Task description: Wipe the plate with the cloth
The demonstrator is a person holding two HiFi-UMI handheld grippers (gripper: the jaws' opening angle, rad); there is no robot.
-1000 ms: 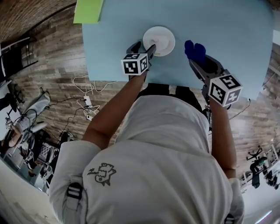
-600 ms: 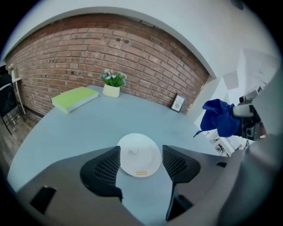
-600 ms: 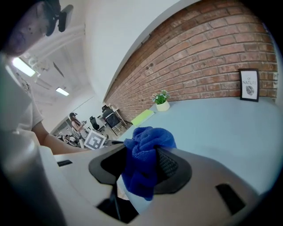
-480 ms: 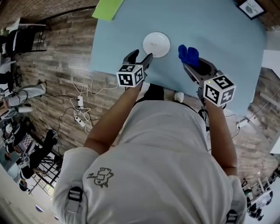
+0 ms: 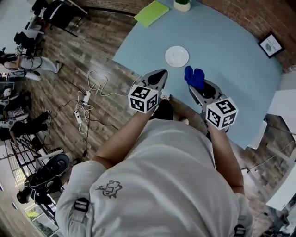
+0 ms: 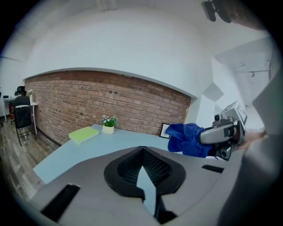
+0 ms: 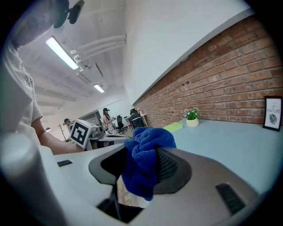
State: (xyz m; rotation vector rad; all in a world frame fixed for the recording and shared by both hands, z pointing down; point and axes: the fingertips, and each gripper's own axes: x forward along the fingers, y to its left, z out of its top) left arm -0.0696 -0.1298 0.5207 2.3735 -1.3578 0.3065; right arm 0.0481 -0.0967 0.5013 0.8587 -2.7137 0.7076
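Note:
The white plate (image 5: 177, 56) lies alone on the light blue table (image 5: 231, 60), with neither gripper touching it. My left gripper (image 5: 161, 74) hangs in the air off the table's near edge, short of the plate. Its jaws have just been closing and now stand shut with nothing between them (image 6: 142, 152). My right gripper (image 5: 196, 89) is beside it on the right, shut on the bunched blue cloth (image 5: 194, 77). The cloth (image 7: 143, 161) fills the right jaws and shows at the right of the left gripper view (image 6: 185, 139).
A green notebook (image 5: 151, 12) and a small potted plant (image 5: 182, 4) sit at the table's far side, with a framed picture (image 5: 269, 45) at the right. Cables and a power strip (image 5: 86, 99) lie on the wooden floor to the left. A brick wall (image 6: 106, 101) stands behind the table.
Both grippers have risen and drawn back from the table. The left jaws, open beside the plate before, are now shut and empty. The right gripper still holds the cloth.

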